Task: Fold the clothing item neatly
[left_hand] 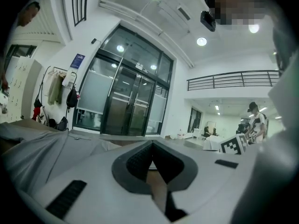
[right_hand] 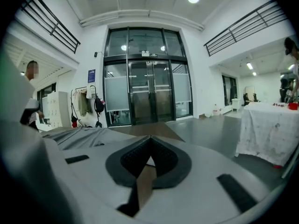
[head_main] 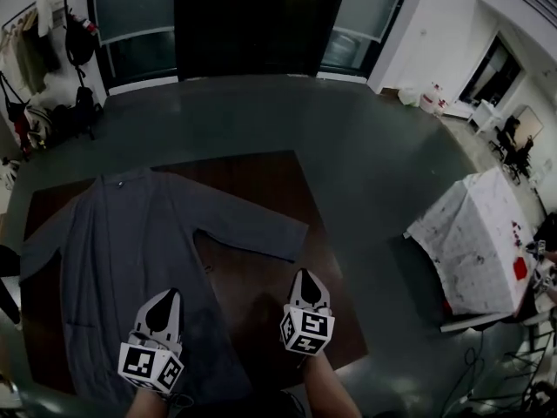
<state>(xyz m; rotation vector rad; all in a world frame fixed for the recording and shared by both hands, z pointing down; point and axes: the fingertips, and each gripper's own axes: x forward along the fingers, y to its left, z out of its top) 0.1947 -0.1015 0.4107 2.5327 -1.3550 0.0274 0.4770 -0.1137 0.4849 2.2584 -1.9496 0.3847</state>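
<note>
Garment (head_main: 130, 259), grey, long: lies flat and unfolded on the brown worktop (head_main: 261, 181), collar at the far end, one sleeve (head_main: 261, 233) stretched out to its right.

Left gripper (head_main: 171, 295): above the garment's near hem, jaws together, nothing between them.

Right gripper (head_main: 305, 277): just off the garment's right side, nearer than the outstretched sleeve, above bare worktop; jaws together, empty.

Step in hand, as judged: positioning for the first fold, none made yet. The next move likely calls for the jaws to part, then pinch the sleeve or a side edge cleanly, one layer only.
</note>
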